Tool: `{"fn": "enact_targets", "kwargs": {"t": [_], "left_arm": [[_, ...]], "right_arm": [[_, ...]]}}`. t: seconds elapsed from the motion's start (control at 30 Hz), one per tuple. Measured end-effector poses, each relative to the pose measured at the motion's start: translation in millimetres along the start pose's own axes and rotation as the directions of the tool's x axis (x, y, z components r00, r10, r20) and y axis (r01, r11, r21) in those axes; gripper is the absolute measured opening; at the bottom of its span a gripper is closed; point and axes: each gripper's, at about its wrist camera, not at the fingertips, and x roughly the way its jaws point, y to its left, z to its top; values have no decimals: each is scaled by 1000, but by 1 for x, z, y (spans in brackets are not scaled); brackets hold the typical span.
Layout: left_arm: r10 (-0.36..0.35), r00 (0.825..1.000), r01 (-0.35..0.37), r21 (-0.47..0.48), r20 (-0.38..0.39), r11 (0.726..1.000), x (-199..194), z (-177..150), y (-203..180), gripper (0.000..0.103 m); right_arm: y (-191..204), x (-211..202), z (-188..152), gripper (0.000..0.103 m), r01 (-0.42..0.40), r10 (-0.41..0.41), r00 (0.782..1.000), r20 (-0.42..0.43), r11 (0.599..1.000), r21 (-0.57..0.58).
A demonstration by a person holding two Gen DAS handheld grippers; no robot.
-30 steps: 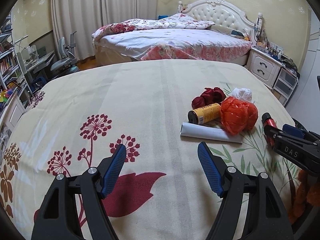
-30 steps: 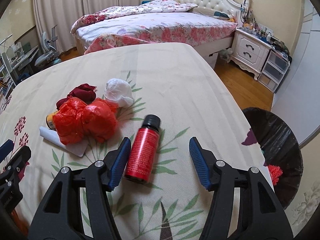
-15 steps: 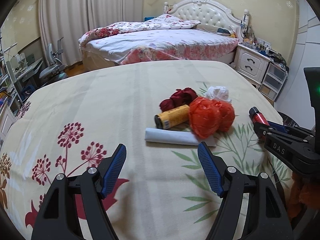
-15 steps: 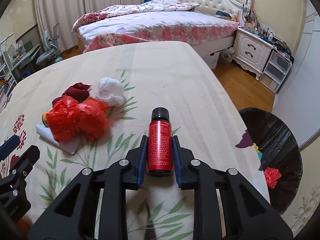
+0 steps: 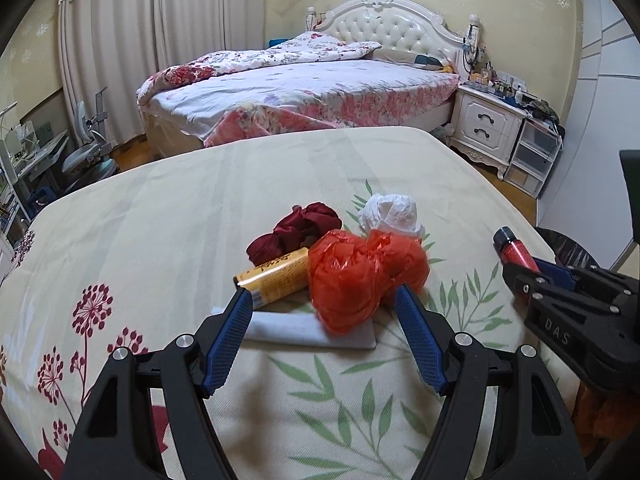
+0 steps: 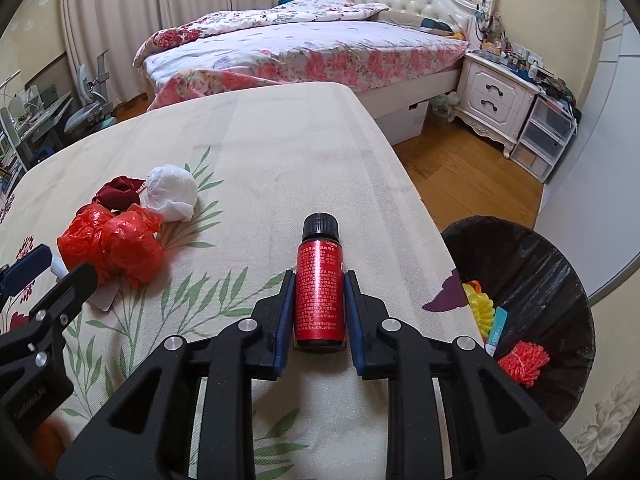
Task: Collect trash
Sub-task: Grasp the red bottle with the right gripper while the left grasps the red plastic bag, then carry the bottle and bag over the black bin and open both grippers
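My right gripper [image 6: 317,276] is shut on a small red bottle [image 6: 319,292] with a black cap, held over the table near its right edge. The same red bottle [image 5: 516,250] and right gripper [image 5: 520,270] show at the right of the left wrist view. My left gripper [image 5: 324,298] stands open just short of a crumpled red plastic bag [image 5: 360,280], a yellow can [image 5: 276,276] and a white paper roll [image 5: 304,332]. Behind them lie a dark red cloth [image 5: 296,230] and a white wad [image 5: 390,210]. The left gripper's fingertips [image 6: 30,266] show at the left of the right wrist view.
A black-lined trash bin [image 6: 532,280] with yellow, blue and red scraps stands on the floor past the table's right edge. The table [image 6: 260,152] wears a cream floral cloth. A bed [image 5: 304,88], a white nightstand [image 5: 488,128] and a desk chair [image 5: 86,152] stand beyond.
The right gripper closed on the red bottle and carried it rightward toward the bin. The left gripper slid right along the table up to the trash pile, staying open.
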Motion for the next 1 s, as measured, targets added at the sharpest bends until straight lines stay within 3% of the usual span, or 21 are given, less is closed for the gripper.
{"fn": "enact_targets", "kwargs": {"t": [0.07,0.27,1.0], "left_arm": [[-5,1000,5,-12,-6,1000,3,2,1,67],[-55,998,55,-3,-35,998,8,2,-1,33],[-87,996,87,13,6,996,-25,-17,-13,29]], "right_arm": [[-1,0,0,23,-5,5,1000,0,1000,2],[-2,0,0,23,-5,5,1000,0,1000,1],[-2,-25,-22,23,7,-7,999,37,1000,11]]}}
